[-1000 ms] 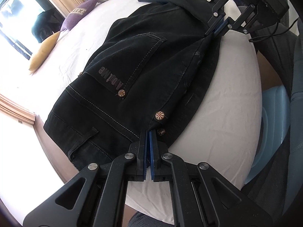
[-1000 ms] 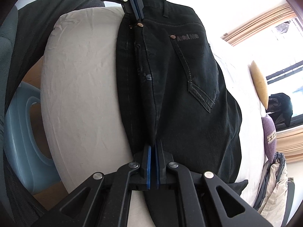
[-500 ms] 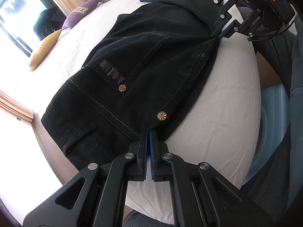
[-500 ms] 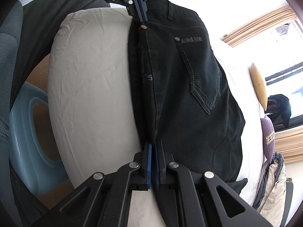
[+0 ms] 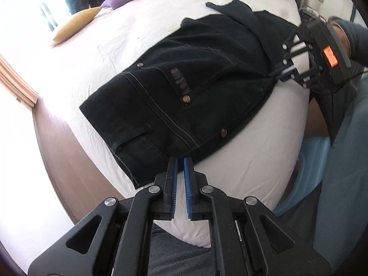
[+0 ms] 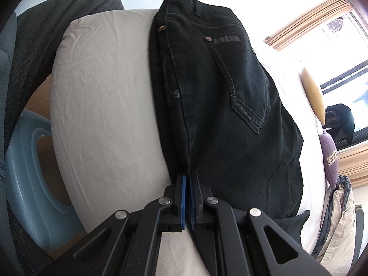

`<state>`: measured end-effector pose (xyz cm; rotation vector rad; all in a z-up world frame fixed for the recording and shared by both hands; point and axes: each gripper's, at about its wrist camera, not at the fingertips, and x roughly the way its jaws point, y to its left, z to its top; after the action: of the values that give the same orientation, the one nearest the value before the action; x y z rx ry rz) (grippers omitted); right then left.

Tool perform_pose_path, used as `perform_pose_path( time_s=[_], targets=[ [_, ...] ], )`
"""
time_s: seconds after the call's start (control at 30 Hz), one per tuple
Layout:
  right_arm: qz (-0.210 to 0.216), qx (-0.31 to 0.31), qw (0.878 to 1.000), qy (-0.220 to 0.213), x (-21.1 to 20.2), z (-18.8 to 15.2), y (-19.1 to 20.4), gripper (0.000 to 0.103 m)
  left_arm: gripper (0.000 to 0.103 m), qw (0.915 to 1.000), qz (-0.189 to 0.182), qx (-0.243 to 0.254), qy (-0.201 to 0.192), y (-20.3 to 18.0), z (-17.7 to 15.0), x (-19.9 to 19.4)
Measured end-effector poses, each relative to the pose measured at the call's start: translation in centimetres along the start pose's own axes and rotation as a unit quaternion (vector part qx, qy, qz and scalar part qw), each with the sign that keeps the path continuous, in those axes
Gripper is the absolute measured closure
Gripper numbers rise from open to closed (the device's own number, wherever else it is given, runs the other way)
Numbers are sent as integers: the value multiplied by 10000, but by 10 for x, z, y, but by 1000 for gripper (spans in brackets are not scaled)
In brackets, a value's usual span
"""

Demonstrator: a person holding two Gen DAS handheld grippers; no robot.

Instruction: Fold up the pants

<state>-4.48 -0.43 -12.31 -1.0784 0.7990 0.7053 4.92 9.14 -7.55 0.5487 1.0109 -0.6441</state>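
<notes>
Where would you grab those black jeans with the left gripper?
At the waistband corner just ahead of the left gripper, coming from the bed's near edge: the black jeans lie flat there, their thick seamed edge facing its open jaws.

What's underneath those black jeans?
The black jeans lie on a white bed sheet that shows all around them. Whatever part of the sheet sits directly beneath is covered by the denim. The folded-under half of the jeans is hidden too, apart from its edge.
</notes>
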Motion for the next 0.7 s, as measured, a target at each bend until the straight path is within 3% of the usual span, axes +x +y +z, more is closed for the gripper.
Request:
perform_pose_path(
  time_s=[0.2, 0.37, 0.47, 0.6, 0.7],
  targets=[
    [-133, -89, 9999, 29, -3, 0, 4, 96, 97, 9987, -197, -241, -400, -13, 47, 17],
    [-149, -20, 9999, 13, -1, -1, 5, 96, 97, 9982, -241, -406, -356, -34, 87, 68],
    [-132, 43, 9999, -28, -2, -3, 4, 96, 97, 9987, -143, -491, 3, -39, 88, 105],
    [-195, 206, 9995, -99, -4, -7, 3, 95, 98, 9981, -200, -573, -116, -38, 82, 103],
    [162, 596, 9980, -158, -17, -7, -16, 86, 98, 9974, -307, -630, -143, -36, 79, 104]
  ],
)
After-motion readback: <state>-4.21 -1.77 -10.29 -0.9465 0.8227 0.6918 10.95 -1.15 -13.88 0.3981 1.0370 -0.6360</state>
